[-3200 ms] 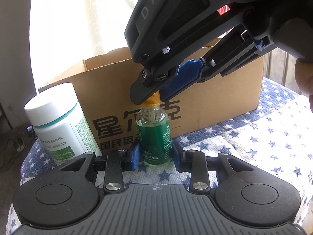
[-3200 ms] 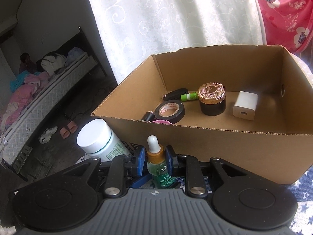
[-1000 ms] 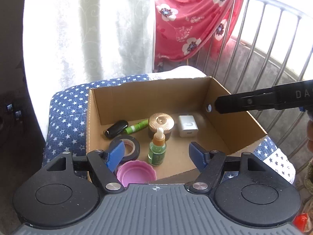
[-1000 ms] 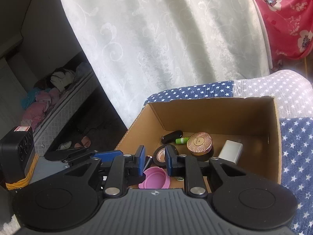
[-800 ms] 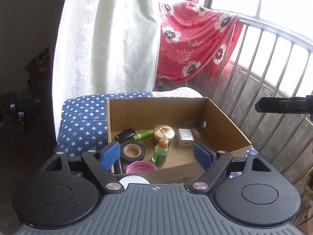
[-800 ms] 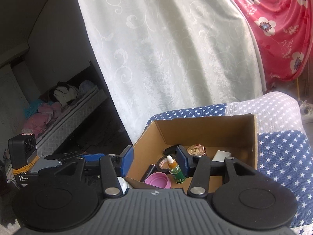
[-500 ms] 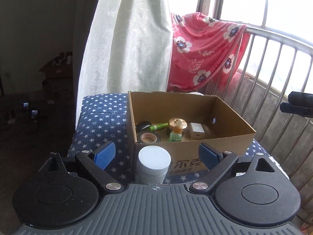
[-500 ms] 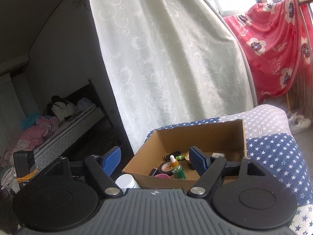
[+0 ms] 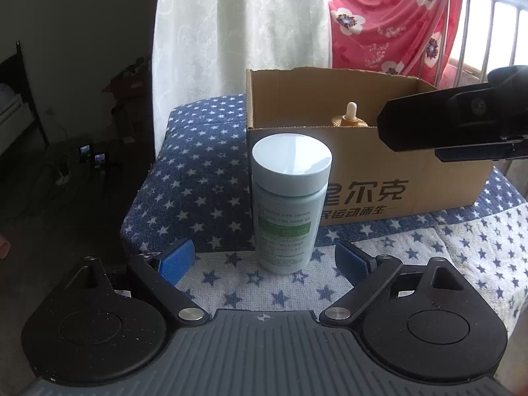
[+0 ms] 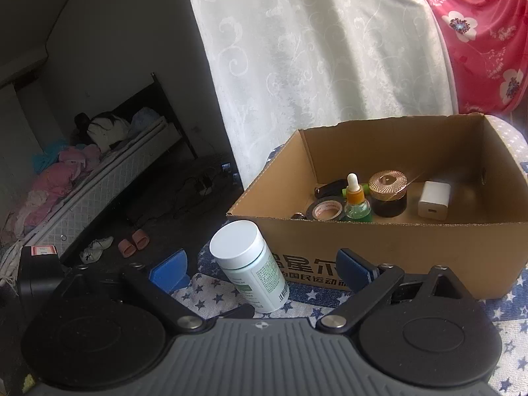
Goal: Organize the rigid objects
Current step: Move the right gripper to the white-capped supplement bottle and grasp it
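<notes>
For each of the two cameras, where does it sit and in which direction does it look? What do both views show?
Left wrist: sits on the left gripper, low, facing the white bottle and cardboard box; own open fingers show, and the right gripper's body crosses at right.
Right wrist: sits on the right gripper, higher, looking into the box at the dropper bottle; open fingers show.
Shared: bottle, box, dropper bottle, star cloth.

white curtain (image 10: pixel 313 66) | red flowery cloth (image 9: pixel 389 19) right of curtain | bed (image 10: pixel 99 171) left of curtain | slippers (image 10: pixel 133 241) near bed
</notes>
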### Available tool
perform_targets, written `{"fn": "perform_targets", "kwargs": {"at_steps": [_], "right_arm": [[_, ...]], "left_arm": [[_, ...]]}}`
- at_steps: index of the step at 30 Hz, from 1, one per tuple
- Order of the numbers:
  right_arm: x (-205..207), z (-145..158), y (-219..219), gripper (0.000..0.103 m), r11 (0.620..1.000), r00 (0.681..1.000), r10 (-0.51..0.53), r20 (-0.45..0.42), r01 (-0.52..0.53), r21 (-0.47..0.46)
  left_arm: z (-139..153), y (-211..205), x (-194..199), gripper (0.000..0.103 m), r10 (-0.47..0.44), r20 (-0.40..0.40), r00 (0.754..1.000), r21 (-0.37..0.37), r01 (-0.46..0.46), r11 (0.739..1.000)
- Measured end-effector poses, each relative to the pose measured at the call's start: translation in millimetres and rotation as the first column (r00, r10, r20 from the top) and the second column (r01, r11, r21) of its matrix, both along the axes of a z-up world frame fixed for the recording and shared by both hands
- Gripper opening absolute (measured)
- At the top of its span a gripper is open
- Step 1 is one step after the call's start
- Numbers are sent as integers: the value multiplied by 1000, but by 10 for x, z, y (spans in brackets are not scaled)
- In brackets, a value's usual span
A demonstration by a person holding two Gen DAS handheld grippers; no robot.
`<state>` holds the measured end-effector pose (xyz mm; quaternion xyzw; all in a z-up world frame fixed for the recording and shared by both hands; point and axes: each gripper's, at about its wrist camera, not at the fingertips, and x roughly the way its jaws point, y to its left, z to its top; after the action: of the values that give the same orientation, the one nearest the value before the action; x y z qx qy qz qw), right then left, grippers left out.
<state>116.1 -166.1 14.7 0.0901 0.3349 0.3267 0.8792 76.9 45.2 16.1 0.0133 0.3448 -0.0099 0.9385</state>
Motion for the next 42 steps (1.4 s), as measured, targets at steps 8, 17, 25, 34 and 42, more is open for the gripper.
{"fn": "perform_targets", "kwargs": {"at_steps": [8, 17, 25, 34, 42], "right_arm": [[310, -210, 122, 99, 998, 988, 28, -154, -20, 51], [476, -317, 175, 99, 994, 969, 56, -239, -32, 100], [570, -329, 227, 98, 991, 967, 64, -246, -33, 128], [668, -391, 271, 66, 985, 964, 75, -256, -31, 172], [602, -398, 232, 58, 980, 963, 92, -255, -42, 195]], "left_arm": [[-106, -24, 51, 93, 2, -38, 999, -3, -2, 1000], [-92, 29, 96, 93, 21, -42, 999, -13, -22, 1000], [-74, 62, 141, 92, 6, -14, 1000, -49, -7, 999], [-29, -14, 221, 58, -45, 45, 998, -87, 48, 995], [20, -137, 139, 53, -68, 69, 995, -58, 72, 996]]}}
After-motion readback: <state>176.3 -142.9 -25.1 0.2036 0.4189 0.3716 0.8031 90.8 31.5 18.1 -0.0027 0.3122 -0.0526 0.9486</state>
